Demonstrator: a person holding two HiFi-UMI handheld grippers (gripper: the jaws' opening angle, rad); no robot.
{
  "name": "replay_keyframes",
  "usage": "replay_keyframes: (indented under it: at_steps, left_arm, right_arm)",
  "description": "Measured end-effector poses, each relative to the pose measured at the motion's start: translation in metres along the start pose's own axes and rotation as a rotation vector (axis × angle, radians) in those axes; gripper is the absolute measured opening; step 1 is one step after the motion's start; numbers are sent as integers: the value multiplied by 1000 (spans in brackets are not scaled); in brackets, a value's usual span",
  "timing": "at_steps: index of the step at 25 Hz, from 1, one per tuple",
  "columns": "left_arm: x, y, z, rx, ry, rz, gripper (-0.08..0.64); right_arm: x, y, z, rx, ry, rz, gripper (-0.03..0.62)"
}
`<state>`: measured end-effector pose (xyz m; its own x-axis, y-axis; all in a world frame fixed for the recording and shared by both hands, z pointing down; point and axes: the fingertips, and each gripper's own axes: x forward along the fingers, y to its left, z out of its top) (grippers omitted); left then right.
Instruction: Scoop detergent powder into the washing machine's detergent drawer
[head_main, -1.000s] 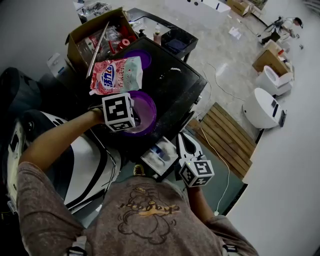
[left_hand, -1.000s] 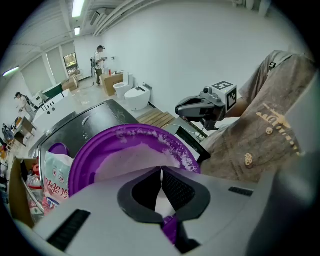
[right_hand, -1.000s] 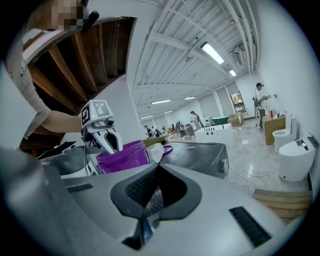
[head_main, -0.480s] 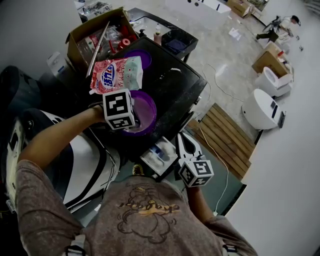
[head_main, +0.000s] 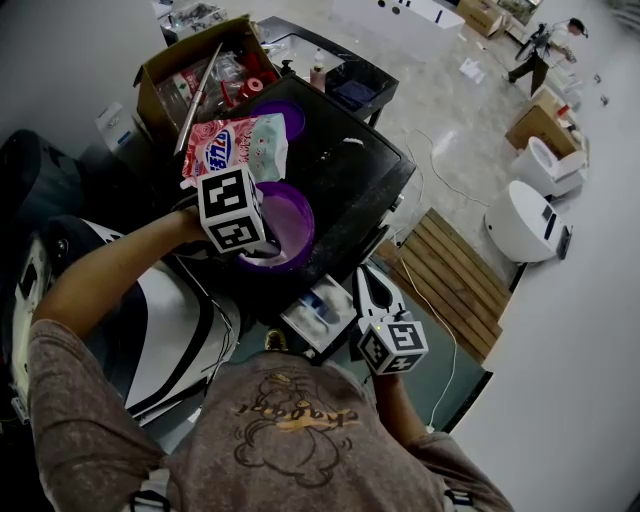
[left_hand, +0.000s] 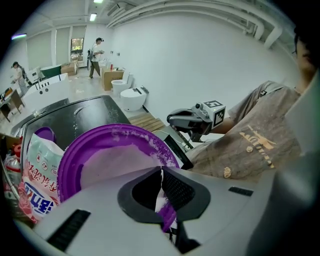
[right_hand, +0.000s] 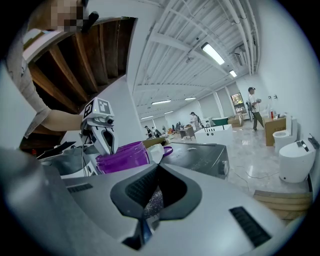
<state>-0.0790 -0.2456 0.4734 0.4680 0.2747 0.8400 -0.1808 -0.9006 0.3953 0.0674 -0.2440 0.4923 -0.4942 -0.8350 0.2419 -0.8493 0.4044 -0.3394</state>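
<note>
purple scoop (left_hand: 115, 165), powder dusting its rim, handle pinched in left gripper (left_hand: 161, 171), right gripper (right_hand: 157, 167) closed

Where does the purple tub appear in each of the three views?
Head view: the purple tub is at centre left, standing on the black machine top.
Left gripper view: it fills the lower left, its rim caught between the jaws.
Right gripper view: it is left of centre, just above the jaws.
Shared landmark: the black machine top, upper left in the left gripper view, centre right in the right gripper view.
</note>
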Motion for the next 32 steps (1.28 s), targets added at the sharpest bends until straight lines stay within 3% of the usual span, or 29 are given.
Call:
replay_keyframes:
  at_steps: [9, 32]
  left_arm:
    - [-9, -3, 1, -87, -62, -69, 25]
    - [-38, 2, -3, -369, -340, -158, 25]
  right_arm:
    - [2, 2, 1, 16, -5, 4, -2]
    - [12, 14, 4, 27, -3, 57, -2]
